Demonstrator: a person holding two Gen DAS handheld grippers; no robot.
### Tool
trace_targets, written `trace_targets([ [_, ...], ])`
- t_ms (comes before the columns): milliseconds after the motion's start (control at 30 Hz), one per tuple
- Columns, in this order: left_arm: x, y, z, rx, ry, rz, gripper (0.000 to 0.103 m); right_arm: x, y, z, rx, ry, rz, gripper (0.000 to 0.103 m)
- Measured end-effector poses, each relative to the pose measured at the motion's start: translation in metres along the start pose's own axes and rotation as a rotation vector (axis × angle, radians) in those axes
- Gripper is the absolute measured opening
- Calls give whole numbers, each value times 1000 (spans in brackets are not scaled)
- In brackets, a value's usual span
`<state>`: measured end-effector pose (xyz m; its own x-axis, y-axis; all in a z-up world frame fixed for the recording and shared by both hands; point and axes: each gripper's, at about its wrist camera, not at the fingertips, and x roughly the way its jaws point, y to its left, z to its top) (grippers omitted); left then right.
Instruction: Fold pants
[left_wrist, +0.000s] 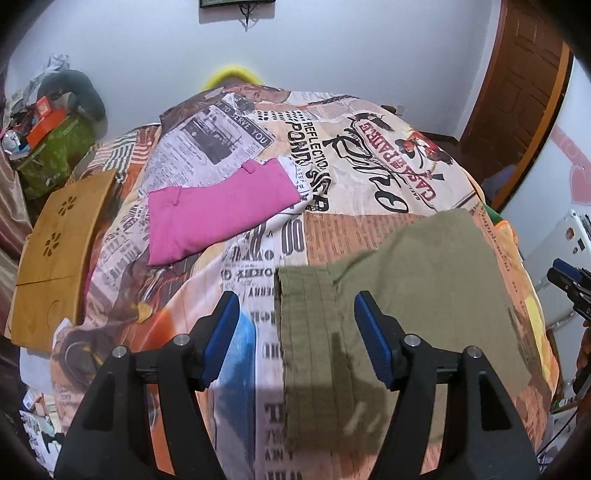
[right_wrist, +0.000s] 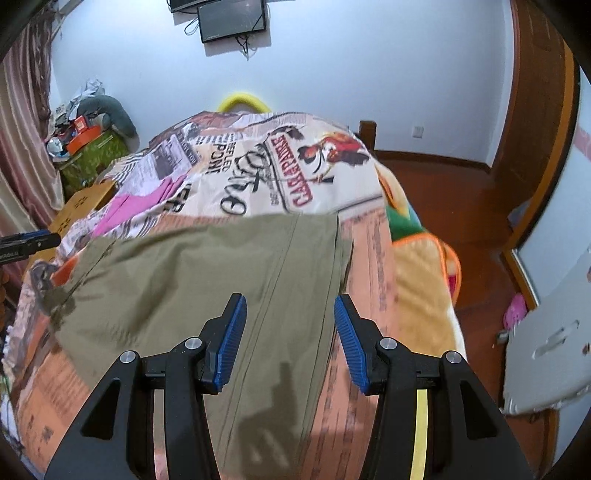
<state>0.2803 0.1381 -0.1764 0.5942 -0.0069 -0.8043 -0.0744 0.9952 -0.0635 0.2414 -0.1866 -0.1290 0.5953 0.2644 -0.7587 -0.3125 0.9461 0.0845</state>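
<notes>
Pants: while both claws hung above it, the olive pants (left_wrist: 406, 280) lay flat on the printed bedspread (left_wrist: 351, 147), seemingly set down folded
Left gripper (left_wrist: 295, 339): released, nothing between its pads; over the pants' left edge
Right gripper (right_wrist: 290, 339): spread, empty; over the seam
Pink garment (left_wrist: 218, 210): folded, well apart; likely finished
Hidden: near hem cut off; fold count unclear

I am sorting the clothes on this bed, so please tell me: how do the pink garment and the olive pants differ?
The pink garment is bright pink; the olive pants are dull green. The pink garment looks smaller than the olive pants. The pink garment lies farther up the bed, beyond both grippers; the olive pants lie directly below them. Both lie flat on the printed bedspread, held by neither gripper.
</notes>
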Motion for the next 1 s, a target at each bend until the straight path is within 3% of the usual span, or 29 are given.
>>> trace_targets([
  [533,97,-2,18,-32,155,-24,65,129,-35,55,61,101,9,46],
  [767,106,-2,11,-26,146,-11,65,186,-37,57,63,192,25,46],
  [867,111,4,9,-58,147,-5,64,199,-34,48,53,217,41,33],
  [1000,121,16,7,-127,158,12,64,196,-30,45,26,216,10,28],
])
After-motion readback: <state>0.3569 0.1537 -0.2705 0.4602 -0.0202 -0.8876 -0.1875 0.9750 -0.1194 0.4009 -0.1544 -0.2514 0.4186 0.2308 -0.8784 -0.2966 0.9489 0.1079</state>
